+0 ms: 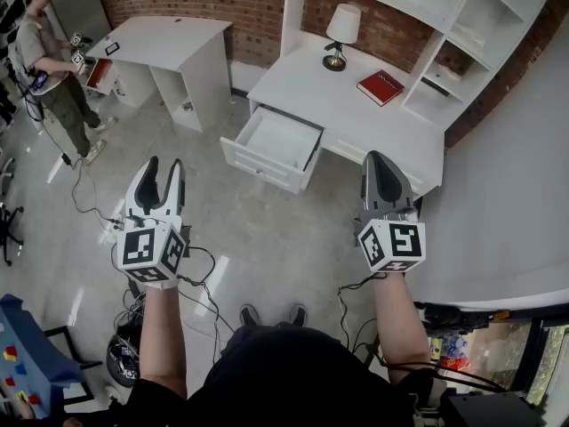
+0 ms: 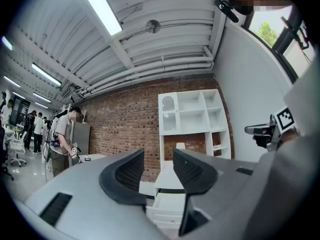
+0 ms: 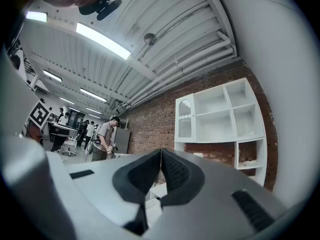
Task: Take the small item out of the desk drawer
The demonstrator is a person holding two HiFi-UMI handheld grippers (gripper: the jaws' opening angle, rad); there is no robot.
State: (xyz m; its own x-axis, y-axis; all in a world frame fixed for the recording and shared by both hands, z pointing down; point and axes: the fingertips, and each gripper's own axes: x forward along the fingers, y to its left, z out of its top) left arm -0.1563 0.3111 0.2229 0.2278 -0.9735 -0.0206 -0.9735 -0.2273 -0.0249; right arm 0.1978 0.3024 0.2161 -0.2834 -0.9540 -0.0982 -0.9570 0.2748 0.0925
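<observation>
Since the open drawer (image 1: 263, 165) sits upper centre, well ahead, its small item unseen, step closer first; left tongs (image 1: 165, 169) gape empty and ready, right tongs (image 1: 380, 157) are pinched shut, empty.

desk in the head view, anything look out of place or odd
Only the drawer stands out: it hangs pulled open from the desk, and its inside looks bare from here. The lamp stands upright and the red book lies flat; nothing looks spilled or broken.

2 desks (image 1: 293, 83) (image 1: 169, 38), 1 lamp (image 1: 342, 27)
</observation>
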